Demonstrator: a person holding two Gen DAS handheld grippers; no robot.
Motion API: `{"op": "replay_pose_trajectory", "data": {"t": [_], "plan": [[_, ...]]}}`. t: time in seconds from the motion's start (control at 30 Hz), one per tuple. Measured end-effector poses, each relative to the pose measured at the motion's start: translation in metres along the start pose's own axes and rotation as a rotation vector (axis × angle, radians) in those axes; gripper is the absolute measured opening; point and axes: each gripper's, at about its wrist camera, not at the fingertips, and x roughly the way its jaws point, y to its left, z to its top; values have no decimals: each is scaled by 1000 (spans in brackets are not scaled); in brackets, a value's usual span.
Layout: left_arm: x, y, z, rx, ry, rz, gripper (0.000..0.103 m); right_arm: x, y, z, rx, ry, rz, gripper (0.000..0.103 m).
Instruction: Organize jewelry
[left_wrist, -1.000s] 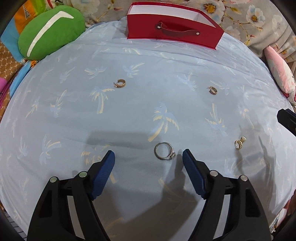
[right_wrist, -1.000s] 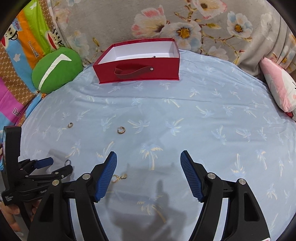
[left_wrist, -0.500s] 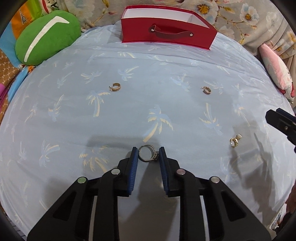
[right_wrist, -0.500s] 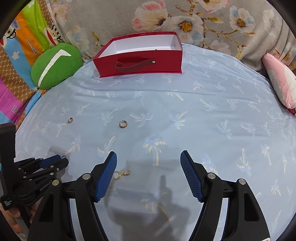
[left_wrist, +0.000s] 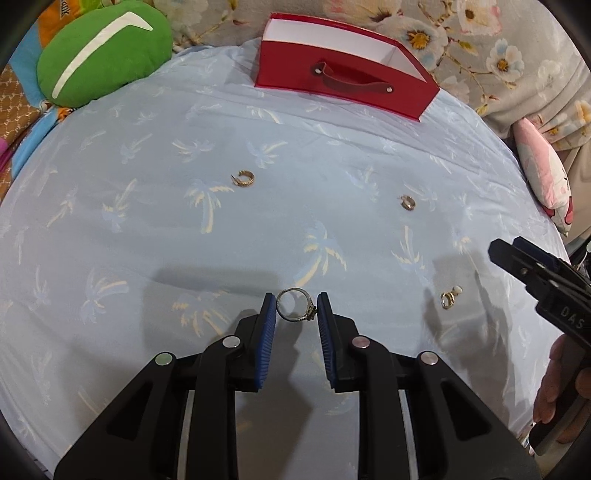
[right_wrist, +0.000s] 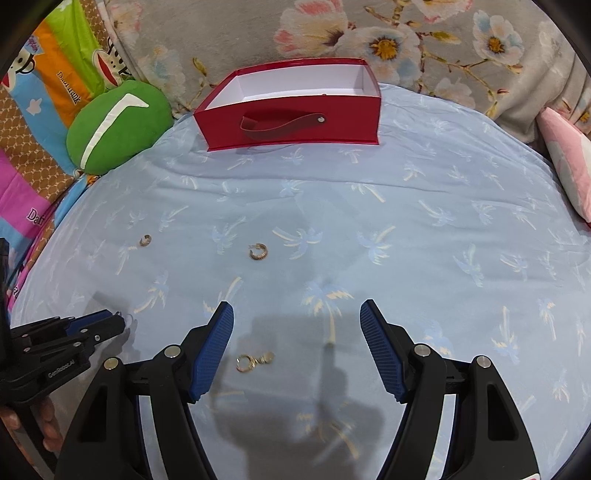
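My left gripper (left_wrist: 296, 308) is shut on a silver ring (left_wrist: 297, 305) and holds it just above the blue palm-print cloth (left_wrist: 147, 229). It shows at the left edge of the right wrist view (right_wrist: 114, 325). My right gripper (right_wrist: 297, 319) is open and empty, with a gold drop earring (right_wrist: 253, 362) on the cloth between its fingers, near the left one. Two gold hoop earrings (left_wrist: 243, 178) (left_wrist: 407, 202) lie farther out. The open red box (left_wrist: 343, 79) with a strap handle stands at the far edge.
A green cushion (left_wrist: 99, 55) sits at the far left and a pink cushion (left_wrist: 546, 181) at the right edge. Floral fabric (right_wrist: 424, 44) rises behind the box. The gold drop earring also shows in the left wrist view (left_wrist: 448, 297), near my right gripper (left_wrist: 517, 258).
My left gripper closed from wide open onto the silver ring and now holds it slightly raised. My right gripper stayed open and edged forward over the drop earring.
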Motion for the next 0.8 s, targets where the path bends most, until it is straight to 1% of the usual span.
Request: {"op": "replay_pose_trajectory", "data": {"t": [0.07, 0.13, 0.2, 0.33, 0.43, 0.57, 0.6, 0.73, 0.8], "plan": [[-2, 3, 4, -3, -8, 5, 22, 10, 4, 6, -8, 2, 15, 69], [-4, 5, 7, -3, -17, 20, 22, 21, 10, 13, -25, 6, 21, 66], [-5, 9, 10, -8, -21, 28, 22, 32, 16, 19, -43, 13, 30, 61], [-5, 16, 14, -21, -28, 41, 22, 53, 25, 29, -68, 26, 39, 57], [-4, 21, 16, -30, -29, 48, 22, 70, 29, 33, -75, 54, 52, 49], [-2, 25, 19, -43, -30, 50, 22, 84, 32, 35, -79, 79, 46, 37], [-1, 26, 20, -44, -31, 51, 22, 87, 32, 35, -79, 83, 44, 33], [0, 27, 22, -52, -30, 46, 22, 91, 33, 35, -89, 87, 32, 27], [1, 27, 23, -50, -30, 48, 22, 92, 33, 36, -88, 87, 33, 21]]}}
